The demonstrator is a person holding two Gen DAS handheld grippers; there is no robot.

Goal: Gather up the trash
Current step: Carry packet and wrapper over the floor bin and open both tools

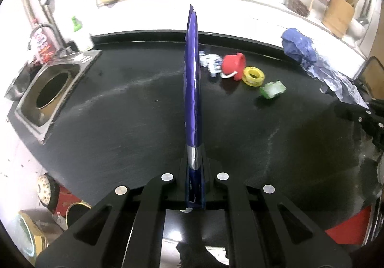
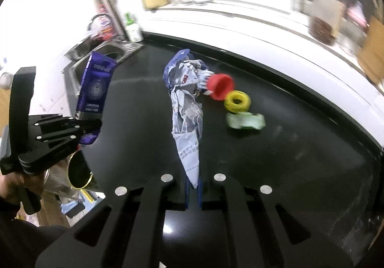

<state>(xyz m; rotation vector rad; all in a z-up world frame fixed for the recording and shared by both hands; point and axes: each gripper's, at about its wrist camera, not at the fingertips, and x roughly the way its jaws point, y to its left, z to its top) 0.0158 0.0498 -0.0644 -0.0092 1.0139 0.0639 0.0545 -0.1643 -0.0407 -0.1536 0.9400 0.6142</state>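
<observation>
A: Start with the biggest thing. What is everything on?

B: A black countertop [image 1: 134, 109], with a steel sink [image 1: 51, 90] set in at its left end. Both grippers hang above it.

A: And what are the tongs holding?

B: The left gripper [image 1: 195, 160] is clamped on a purple foil pouch [image 1: 192, 80]. Edge-on in its own camera it looks like a thin blade; the right wrist view shows its flat printed face [image 2: 94, 90], glossy purple with a silver band near the fingers. The right gripper [image 2: 194, 184] pinches the tail of a crumpled white-and-blue plastic wrapper [image 2: 186, 109], which stands up, twisted and creased.

A: Anything left lying on the counter?

B: A small cluster toward the back: a red cap [image 1: 234, 65], a yellow ring [image 1: 253, 76] touching it, and a green piece [image 1: 273, 90] just beside, maybe a crushed wrapper, it's too blurred to tell. A blue-and-white scrap [image 1: 210, 62] lies against the cap's far side.
</observation>
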